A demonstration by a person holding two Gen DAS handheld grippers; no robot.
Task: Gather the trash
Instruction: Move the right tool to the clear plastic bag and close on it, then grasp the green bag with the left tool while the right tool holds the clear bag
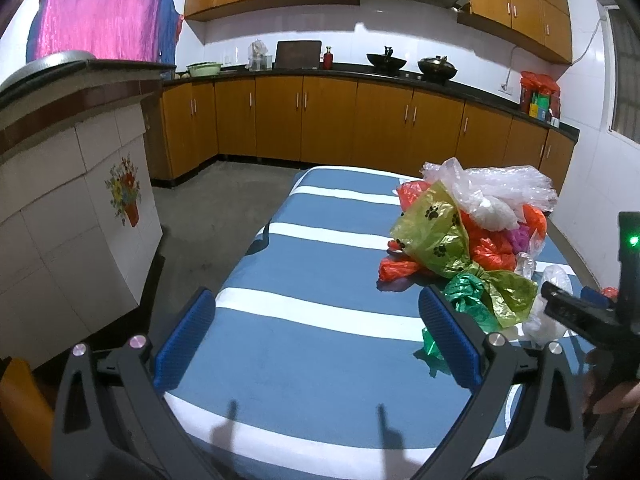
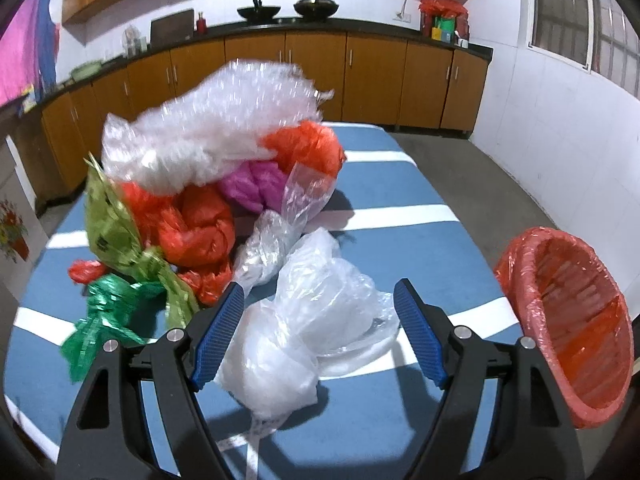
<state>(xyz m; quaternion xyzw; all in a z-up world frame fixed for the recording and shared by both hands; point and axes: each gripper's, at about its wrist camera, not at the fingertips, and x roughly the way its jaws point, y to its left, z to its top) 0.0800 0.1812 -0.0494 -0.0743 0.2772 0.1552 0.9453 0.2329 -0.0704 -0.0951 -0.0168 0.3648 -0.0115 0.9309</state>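
The striped bench [image 2: 400, 216] carries a heap of crumpled plastic bags [image 2: 224, 168] at its middle, a red-lined basket [image 2: 568, 320] waiting at its right edge for them, the right gripper [image 2: 320, 332] wide around a clear bag [image 2: 312, 320] without pinching, and the left gripper [image 1: 316, 340] wide and empty, left of the heap.

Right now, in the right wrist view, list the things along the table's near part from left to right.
Dark green bag → clear bag lying between the open right tongs → red-lined basket at the table's right edge.
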